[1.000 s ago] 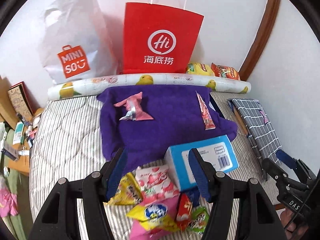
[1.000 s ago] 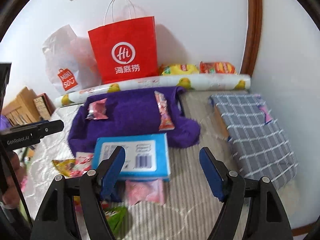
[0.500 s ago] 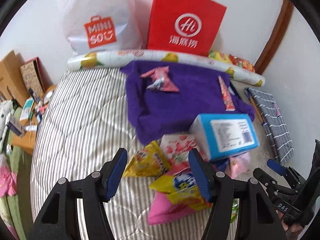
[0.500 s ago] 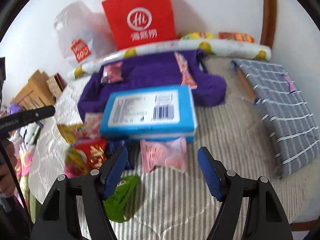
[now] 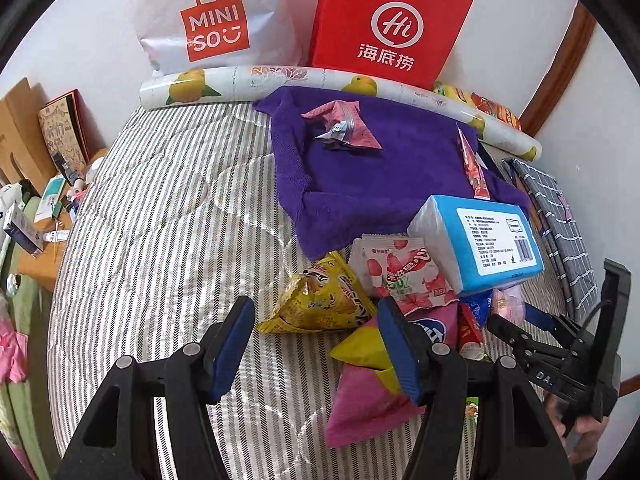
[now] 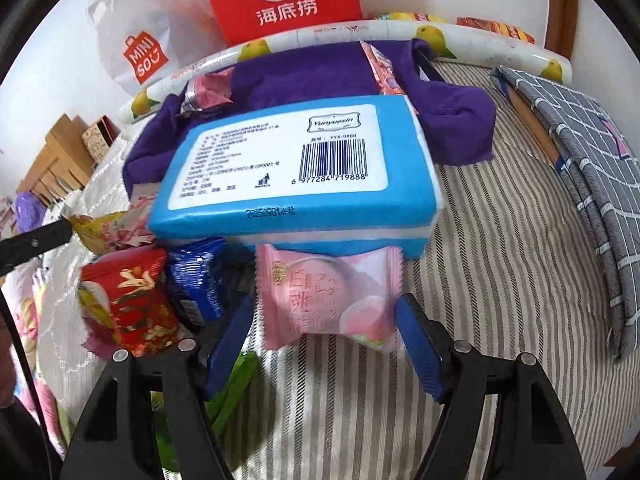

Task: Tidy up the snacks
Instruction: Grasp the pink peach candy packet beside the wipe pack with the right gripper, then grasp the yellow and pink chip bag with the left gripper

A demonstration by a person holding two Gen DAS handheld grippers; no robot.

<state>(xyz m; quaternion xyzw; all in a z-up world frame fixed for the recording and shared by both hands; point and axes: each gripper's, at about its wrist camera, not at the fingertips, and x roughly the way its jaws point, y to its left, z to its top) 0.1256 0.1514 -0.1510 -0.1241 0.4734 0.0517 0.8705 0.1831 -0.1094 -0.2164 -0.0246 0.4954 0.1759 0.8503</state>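
Striped bed (image 6: 500,280): we hover right gripper (image 6: 324,344), jaws released, astride pink snack packet (image 6: 328,300); next, clench. Left gripper (image 5: 316,344) released too.

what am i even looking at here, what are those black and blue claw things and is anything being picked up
Each claw is a hand-held two-finger tool, one per hand, with a camera looking along its fingers. No robot is involved. One picture comes from the left tool, the other from the right tool. Below them is a striped bed cover with a snack pile: a yellow packet, a pink peach packet and a blue tissue pack. Both tools are open and hold nothing; the right one sits around the pink packet.
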